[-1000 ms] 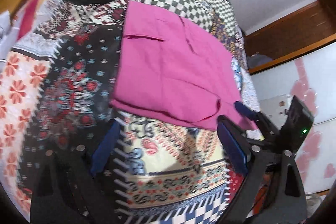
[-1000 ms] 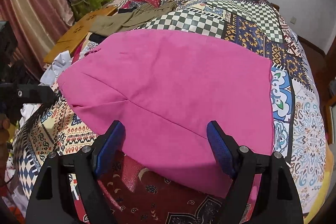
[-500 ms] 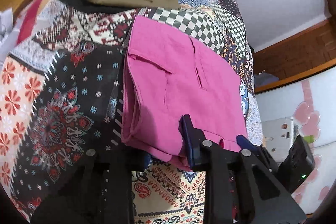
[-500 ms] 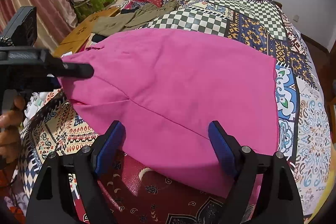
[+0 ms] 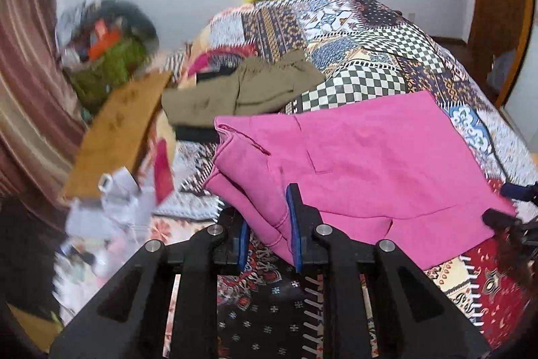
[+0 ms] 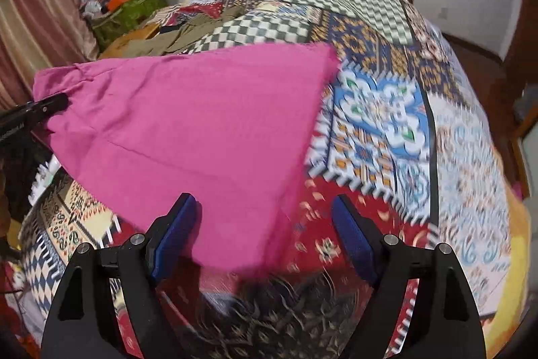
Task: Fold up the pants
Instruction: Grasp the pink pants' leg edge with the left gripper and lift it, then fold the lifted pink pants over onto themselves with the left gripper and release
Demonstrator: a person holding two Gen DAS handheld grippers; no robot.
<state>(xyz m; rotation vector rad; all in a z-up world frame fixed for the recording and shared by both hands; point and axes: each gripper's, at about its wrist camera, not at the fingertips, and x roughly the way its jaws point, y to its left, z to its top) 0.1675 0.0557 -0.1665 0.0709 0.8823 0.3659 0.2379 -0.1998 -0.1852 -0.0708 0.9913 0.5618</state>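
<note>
Pink pants [image 5: 353, 164] lie spread on the patchwork bedspread [image 5: 370, 49], with one folded edge bunched up at the near left. My left gripper [image 5: 269, 238] has that bunched edge between its blue pads, and its jaws are closing on the fabric. In the right wrist view the pants [image 6: 188, 116] run from the far left to a near corner that lies between the fingers of my right gripper [image 6: 265, 238], which stands open above the cloth. The left gripper [image 6: 43, 110] shows at the pants' far left edge. The right gripper [image 5: 511, 204] peeks in at the right rim.
An olive garment [image 5: 248, 90] lies on the bed behind the pants. A wooden board [image 5: 117, 130], white papers [image 5: 114, 201] and a pile with a green bag [image 5: 107, 56] sit to the left. A striped curtain [image 6: 40, 5] hangs beside them.
My left gripper went from wide open to closed on the pants' edge, then rose and rolled. My right gripper slid sideways to the pants' near corner, still open.
</note>
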